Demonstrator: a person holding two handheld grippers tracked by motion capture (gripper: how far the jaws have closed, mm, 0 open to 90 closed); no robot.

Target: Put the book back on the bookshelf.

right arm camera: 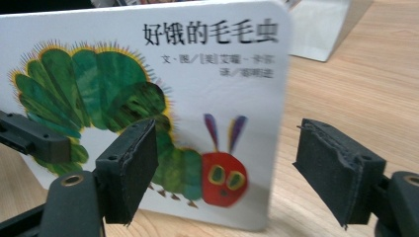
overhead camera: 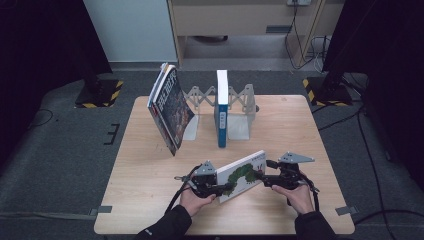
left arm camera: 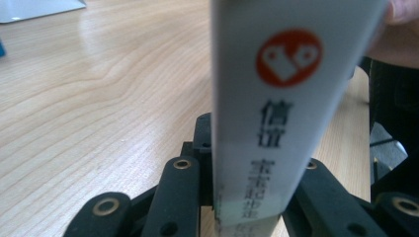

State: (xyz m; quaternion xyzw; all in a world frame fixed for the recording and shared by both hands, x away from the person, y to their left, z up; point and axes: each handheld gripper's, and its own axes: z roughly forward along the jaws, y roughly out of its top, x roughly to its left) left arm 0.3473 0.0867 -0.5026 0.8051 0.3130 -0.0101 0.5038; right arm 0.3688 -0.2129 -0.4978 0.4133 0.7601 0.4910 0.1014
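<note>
The caterpillar board book (overhead camera: 242, 175) stands tilted at the table's (overhead camera: 150, 165) six-o'clock edge, its spine clamped between the left gripper's (overhead camera: 225, 189) jaws. The right gripper (overhead camera: 261, 176), at the book's three o'clock, has its pads (right arm camera: 129, 170) spread wide, holding nothing, astride the cover's edge. At twelve o'clock, a blue-spined book (overhead camera: 221, 107) stands in the bookend rack (overhead camera: 240, 107).

White book (right arm camera: 148, 98) bears a green caterpillar.

The left gripper (left arm camera: 247, 197) has its black jaws clamped on a white book spine (left arm camera: 281, 113) with a red logo (left arm camera: 289, 58), above the wooden counter (left arm camera: 99, 98).
</note>
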